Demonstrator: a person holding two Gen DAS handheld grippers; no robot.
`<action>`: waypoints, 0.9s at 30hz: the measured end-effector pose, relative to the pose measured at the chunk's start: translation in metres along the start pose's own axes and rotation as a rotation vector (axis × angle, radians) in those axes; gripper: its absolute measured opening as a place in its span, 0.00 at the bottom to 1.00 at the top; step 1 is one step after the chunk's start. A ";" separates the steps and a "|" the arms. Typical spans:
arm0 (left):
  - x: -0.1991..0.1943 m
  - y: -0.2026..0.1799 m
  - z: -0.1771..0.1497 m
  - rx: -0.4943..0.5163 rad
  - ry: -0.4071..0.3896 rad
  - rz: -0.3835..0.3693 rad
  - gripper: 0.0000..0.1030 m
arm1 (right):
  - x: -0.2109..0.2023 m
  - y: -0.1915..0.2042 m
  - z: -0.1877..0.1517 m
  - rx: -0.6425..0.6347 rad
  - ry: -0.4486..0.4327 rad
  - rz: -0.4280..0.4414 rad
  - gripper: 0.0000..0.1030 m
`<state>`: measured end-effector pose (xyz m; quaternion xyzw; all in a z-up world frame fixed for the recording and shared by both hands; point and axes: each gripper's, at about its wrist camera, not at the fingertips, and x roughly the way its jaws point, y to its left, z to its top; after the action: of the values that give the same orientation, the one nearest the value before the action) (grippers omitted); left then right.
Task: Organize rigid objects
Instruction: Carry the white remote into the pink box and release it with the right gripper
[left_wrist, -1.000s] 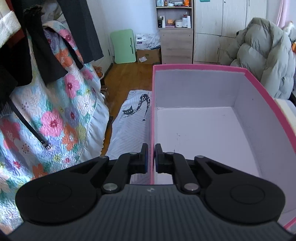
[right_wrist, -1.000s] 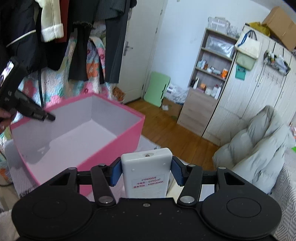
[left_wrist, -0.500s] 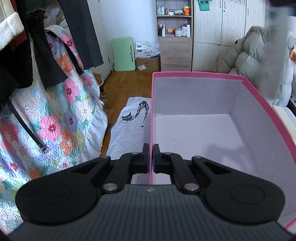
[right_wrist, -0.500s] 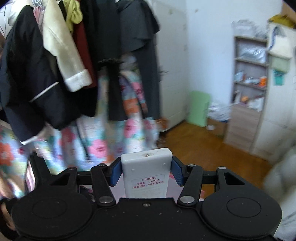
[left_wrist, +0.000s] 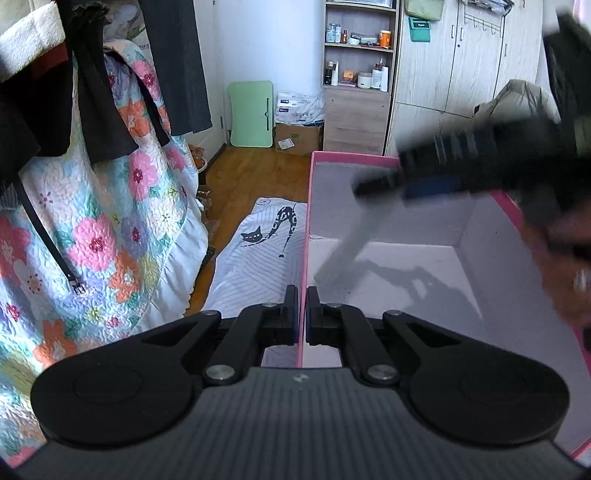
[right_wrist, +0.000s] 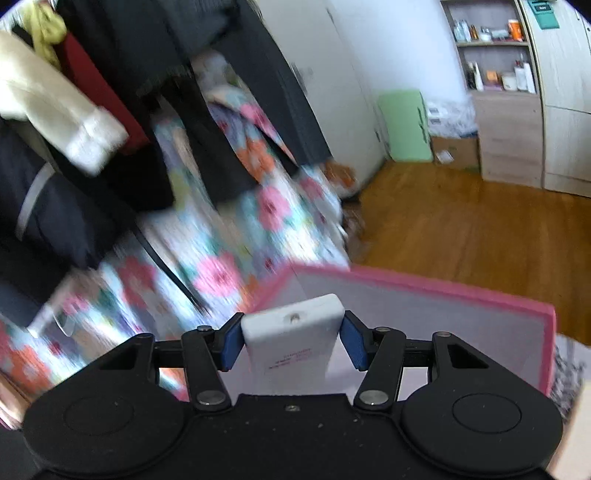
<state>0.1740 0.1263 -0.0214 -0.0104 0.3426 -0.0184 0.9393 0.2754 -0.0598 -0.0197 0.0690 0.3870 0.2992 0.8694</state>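
A pink box (left_wrist: 495, 236) with a pale bare inside fills the right half of the left wrist view. My left gripper (left_wrist: 302, 297) is shut on its left wall, one finger on each side. My right gripper (right_wrist: 291, 345) is shut on a white remote control (right_wrist: 291, 332) and holds it by its sides. In the left wrist view the right gripper (left_wrist: 436, 177) is a dark blur over the box's far right. The remote (left_wrist: 343, 251) slants down from it into the box. The right wrist view shows the box's pink rim (right_wrist: 424, 291) just beyond the remote.
A floral quilt (left_wrist: 110, 221) and dark hanging clothes (left_wrist: 92, 92) stand left of the box. A cat-print cloth (left_wrist: 258, 254) lies beside its left wall. A hand (left_wrist: 565, 266) grips the right tool. Beyond are wooden floor (right_wrist: 461, 229), a shelf unit (left_wrist: 354, 74) and wardrobe doors (left_wrist: 461, 55).
The right gripper has swung across with the remote, from facing the hanging clothes to hanging over the pink box. It now shows in the left wrist view. The left gripper stays clamped on the wall.
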 end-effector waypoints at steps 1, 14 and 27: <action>0.000 0.001 0.000 -0.009 0.001 -0.009 0.02 | -0.001 0.002 -0.003 -0.026 0.023 -0.013 0.58; 0.002 0.001 -0.001 -0.002 -0.004 -0.011 0.02 | 0.012 0.035 -0.023 -0.081 0.370 -0.046 0.19; 0.000 -0.001 -0.001 0.010 -0.005 -0.005 0.02 | 0.003 0.014 -0.034 0.311 0.402 0.090 0.20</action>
<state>0.1735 0.1253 -0.0225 -0.0065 0.3403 -0.0226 0.9400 0.2465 -0.0505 -0.0399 0.1581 0.5901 0.2822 0.7397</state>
